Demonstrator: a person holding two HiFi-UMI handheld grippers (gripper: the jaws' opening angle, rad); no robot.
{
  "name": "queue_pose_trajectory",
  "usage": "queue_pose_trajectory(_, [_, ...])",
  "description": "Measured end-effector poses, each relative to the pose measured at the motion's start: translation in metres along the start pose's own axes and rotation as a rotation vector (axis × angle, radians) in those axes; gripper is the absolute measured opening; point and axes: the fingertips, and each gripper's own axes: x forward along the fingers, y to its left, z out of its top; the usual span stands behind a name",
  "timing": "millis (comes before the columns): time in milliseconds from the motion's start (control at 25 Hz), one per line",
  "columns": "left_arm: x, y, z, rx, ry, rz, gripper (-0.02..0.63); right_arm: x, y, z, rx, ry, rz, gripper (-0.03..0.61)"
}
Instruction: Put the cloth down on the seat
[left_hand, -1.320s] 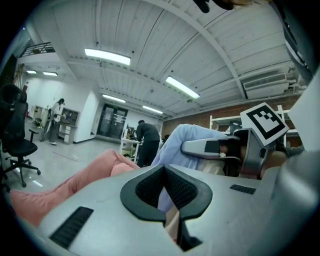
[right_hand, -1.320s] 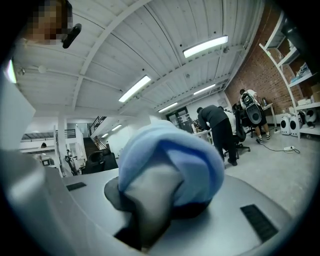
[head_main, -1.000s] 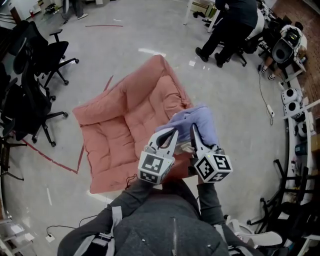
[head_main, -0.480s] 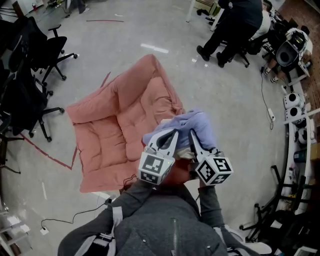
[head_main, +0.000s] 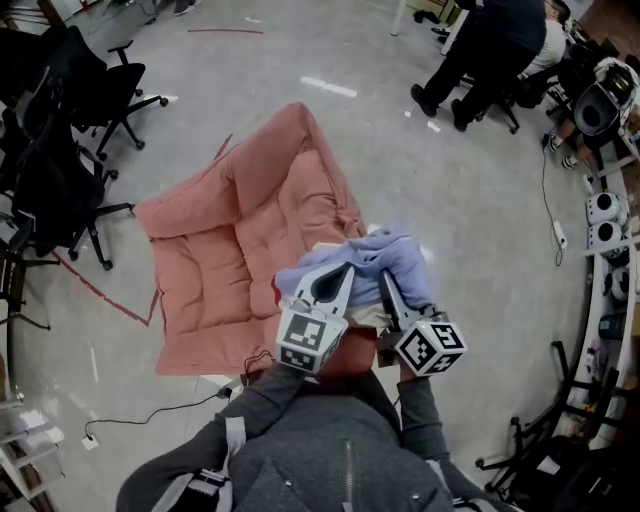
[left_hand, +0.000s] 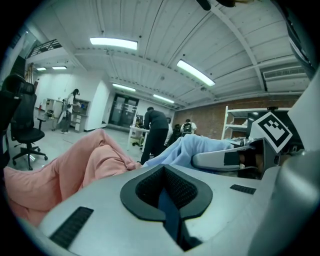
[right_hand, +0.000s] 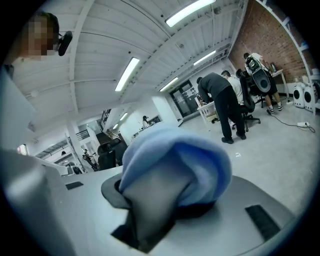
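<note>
A light blue cloth (head_main: 385, 262) hangs bunched between both grippers, over the near right edge of the pink cushioned seat (head_main: 240, 240). My left gripper (head_main: 338, 272) is shut, with a thin blue fold of the cloth (left_hand: 166, 200) pinched between its pads. In the left gripper view (left_hand: 165, 195) the seat (left_hand: 75, 165) lies just ahead. My right gripper (head_main: 388, 282) has a thick wad of the cloth (right_hand: 175, 170) filling its jaws. Those jaws are opening, with the cloth still between them, as the right gripper view (right_hand: 150, 220) shows.
Black office chairs (head_main: 70, 170) stand at the left. A person (head_main: 480, 60) bends over a desk at the upper right. A cable (head_main: 130, 420) runs on the floor near the seat's front left corner. Equipment (head_main: 605, 210) lines the right edge.
The cloth has spread leftward and sagged lower between the grippers. Both grippers have stayed close together at the seat's near right edge.
</note>
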Motion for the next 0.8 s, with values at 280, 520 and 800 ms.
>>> queue_pose_trajectory(280, [0.006, 0.003, -0.010, 0.009, 0.011, 0.078, 0.006, 0.009, -0.011, -0.012, 0.025, 0.027, 0.057, 0.158])
queue_pose_trajectory(520, [0.007, 0.006, -0.011, 0.026, 0.003, 0.116, 0.006, 0.010, -0.021, -0.018, 0.075, 0.037, 0.054, 0.203])
queue_pose_trajectory(800, [0.008, 0.006, -0.014, 0.041, 0.012, 0.108, 0.006, -0.005, -0.028, -0.022, 0.073, 0.028, 0.016, 0.253])
